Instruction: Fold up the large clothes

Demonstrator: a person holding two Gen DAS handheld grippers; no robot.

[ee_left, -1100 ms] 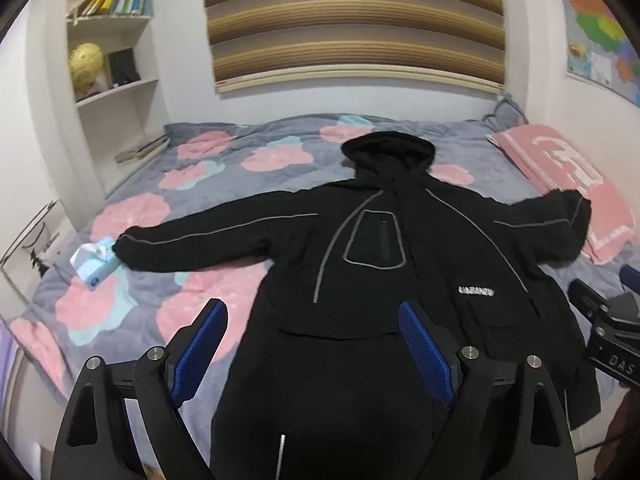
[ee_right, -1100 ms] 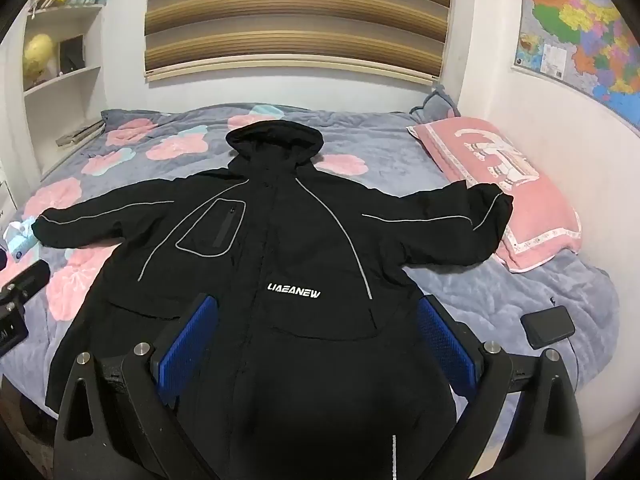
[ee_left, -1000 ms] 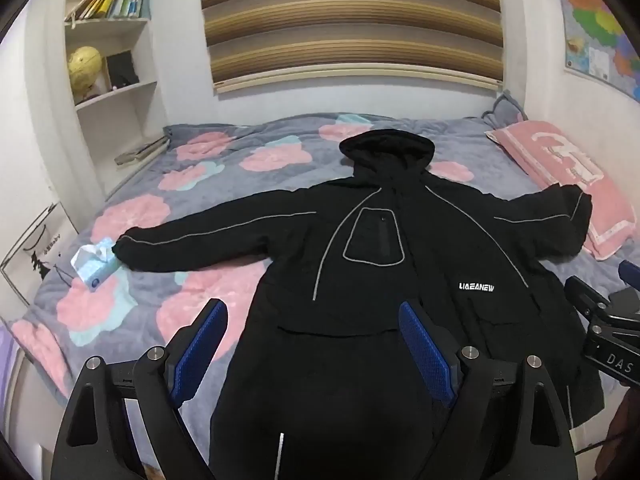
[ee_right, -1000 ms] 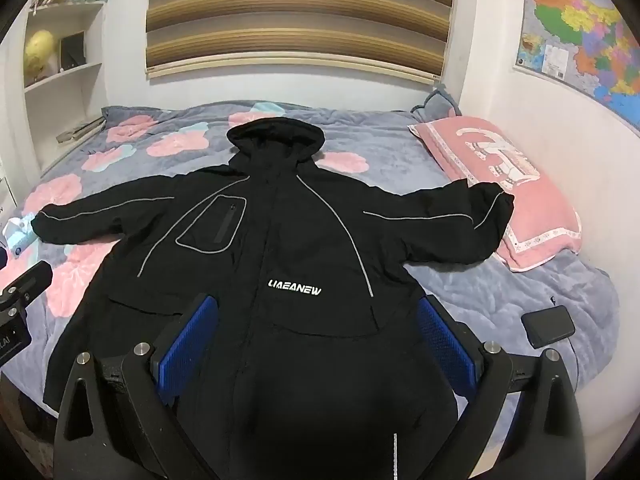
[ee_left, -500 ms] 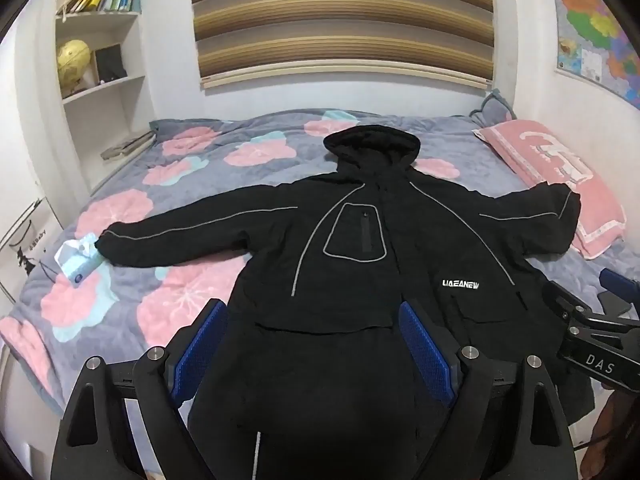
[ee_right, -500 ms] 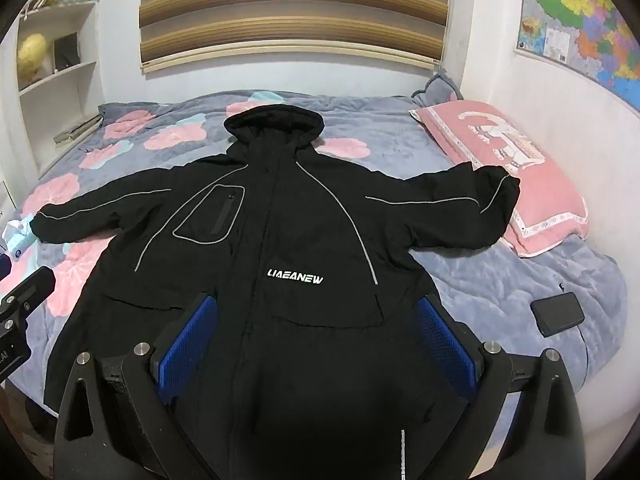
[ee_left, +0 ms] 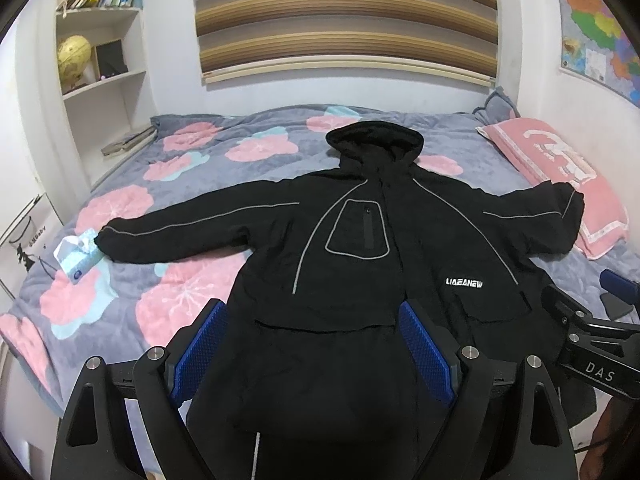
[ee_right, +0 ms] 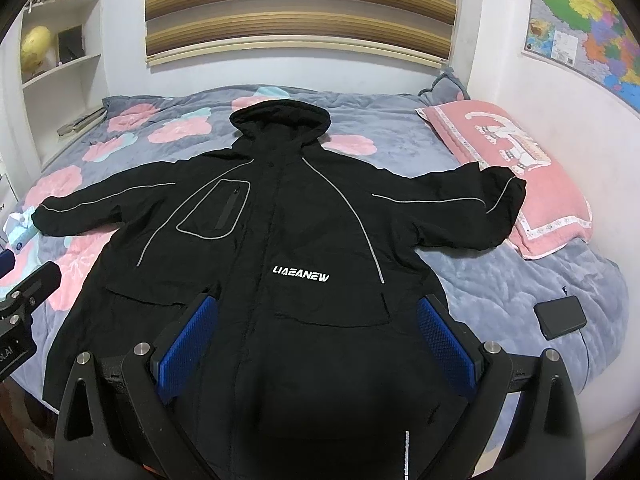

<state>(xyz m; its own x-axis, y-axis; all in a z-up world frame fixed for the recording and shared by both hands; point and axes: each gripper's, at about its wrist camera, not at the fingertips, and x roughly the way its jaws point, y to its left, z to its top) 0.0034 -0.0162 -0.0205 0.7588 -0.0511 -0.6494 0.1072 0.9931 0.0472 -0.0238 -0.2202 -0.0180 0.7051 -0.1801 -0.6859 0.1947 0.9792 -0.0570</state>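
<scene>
A large black hooded jacket point(ee_left: 360, 256) with grey piping lies front up and spread flat on the bed, both sleeves stretched out sideways; it also shows in the right wrist view point(ee_right: 288, 248). My left gripper point(ee_left: 314, 344) is open and empty, held above the jacket's lower left part. My right gripper point(ee_right: 314, 336) is open and empty, held above the jacket's lower middle. The right gripper's body shows at the right edge of the left wrist view point(ee_left: 588, 344). The jacket's hem is hidden behind the grippers.
The bed has a grey quilt with pink flowers point(ee_left: 180, 296). A pink pillow point(ee_right: 512, 160) touches the jacket's right cuff. A tissue pack point(ee_left: 76, 256) lies by the left cuff. A black device point(ee_right: 560, 316) lies on the bed's right side. White shelves point(ee_left: 104, 76) stand at the left.
Both grippers have shifted slightly, so the jacket sits a little lower and more to the left in the left wrist view. Both stay open. The jacket has not moved.
</scene>
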